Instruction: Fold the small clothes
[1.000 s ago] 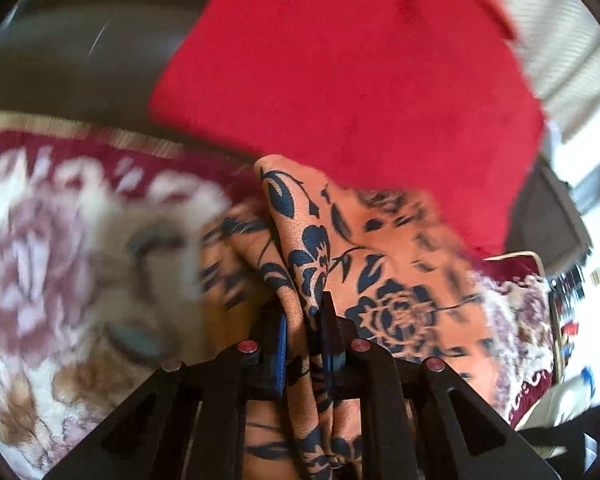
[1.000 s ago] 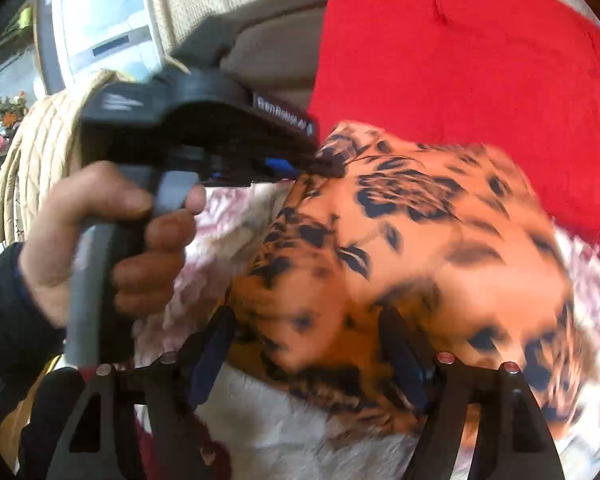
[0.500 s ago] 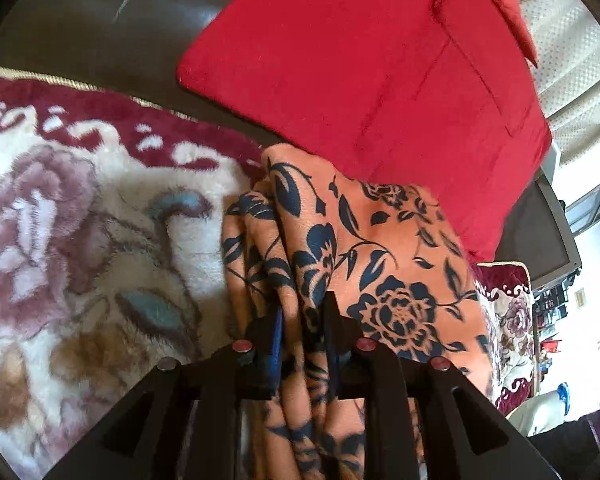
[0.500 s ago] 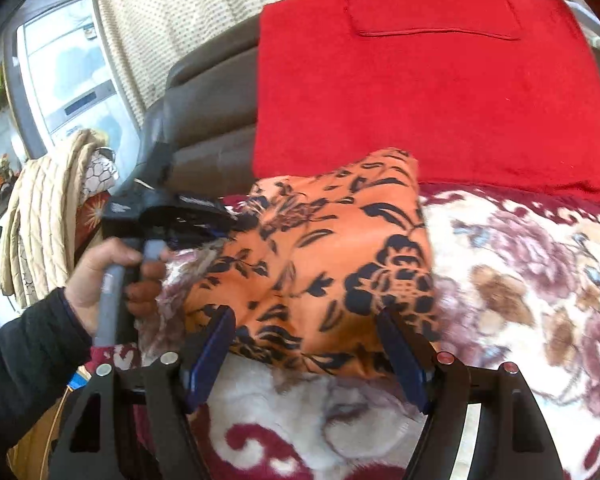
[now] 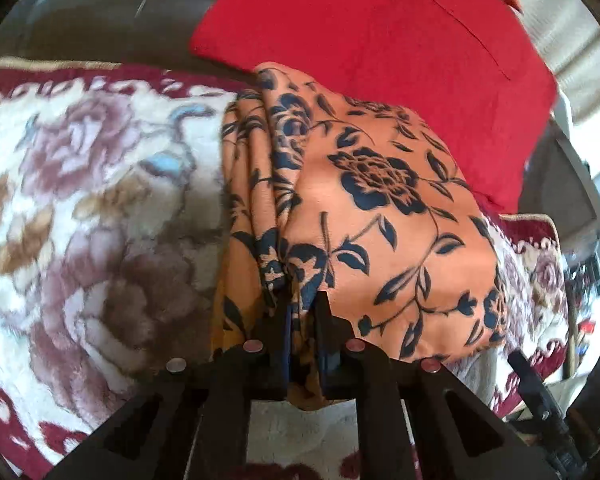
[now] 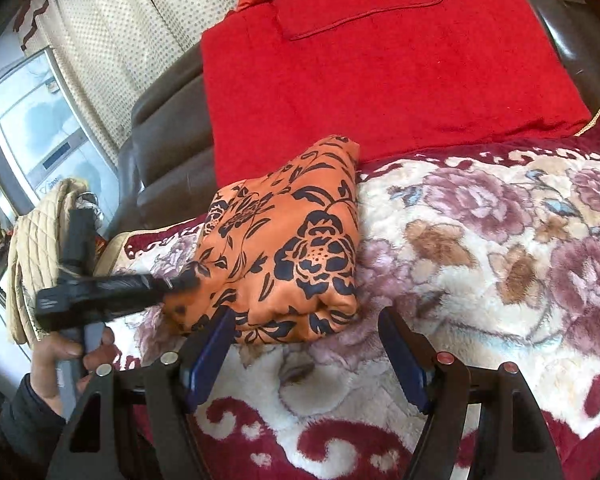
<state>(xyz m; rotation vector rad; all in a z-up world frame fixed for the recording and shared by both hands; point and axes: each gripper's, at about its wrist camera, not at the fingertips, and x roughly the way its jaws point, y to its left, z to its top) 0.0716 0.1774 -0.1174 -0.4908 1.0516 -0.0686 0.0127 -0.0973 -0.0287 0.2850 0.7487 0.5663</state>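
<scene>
Across the seat of a dark brown sofa [image 6: 168, 148] lies a thick fleece blanket [image 6: 500, 248], cream with mauve and tan roses and a deep red scrolled border. Against the sofa's back leans a big red cushion [image 6: 380, 80], its lower edge resting on the blanket. Behind the sofa hangs a cream dotted curtain [image 6: 112, 40], and a beige quilted cloth [image 6: 24, 264] is draped at the far left of the right wrist view.

On the blanket, just in front of the cushion and touching its lower edge, sits the folded cloth [image 6: 288, 248], orange with dark blue flowers and leaves, gathered into a compact bundle with several layers showing along one side.

At the near edge of that bundle, the left gripper [image 5: 302, 320] has its jaws drawn close together with a fold of the cloth pinched between them. In the right wrist view the same tool appears from the side, its black body blurred, held by the person's left hand [image 6: 68, 360] in a dark sleeve.

Over the blanket, just beside the bundle's near corner, the right gripper [image 6: 304, 344] has its blue-padded jaws spread wide and grips nothing; the left pad lies at the cloth's edge.
</scene>
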